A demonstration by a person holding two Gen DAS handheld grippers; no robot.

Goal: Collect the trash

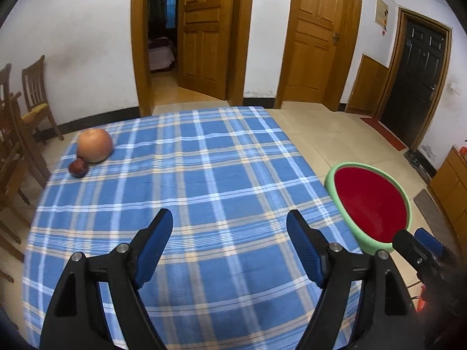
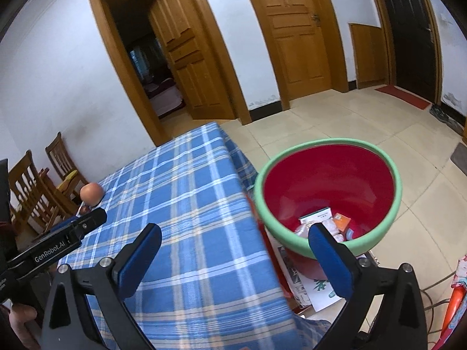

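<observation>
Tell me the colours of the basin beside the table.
The basin is red inside with a light green rim, clearest in the right wrist view.

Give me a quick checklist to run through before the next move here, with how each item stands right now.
1. Left gripper empty, jaws apart: ok.
2. Right gripper empty, jaws apart: ok.
3. Red basin beside the table, mouth unblocked: ok.
4. Trash already in the basin: ok, small boxes lie at the bottom.
5. Trash left on the blue checked tablecloth: cannot tell; only an orange fruit and a small dark red fruit show.
6. Floor around the basin clear: not ok, papers lie under it.
</observation>
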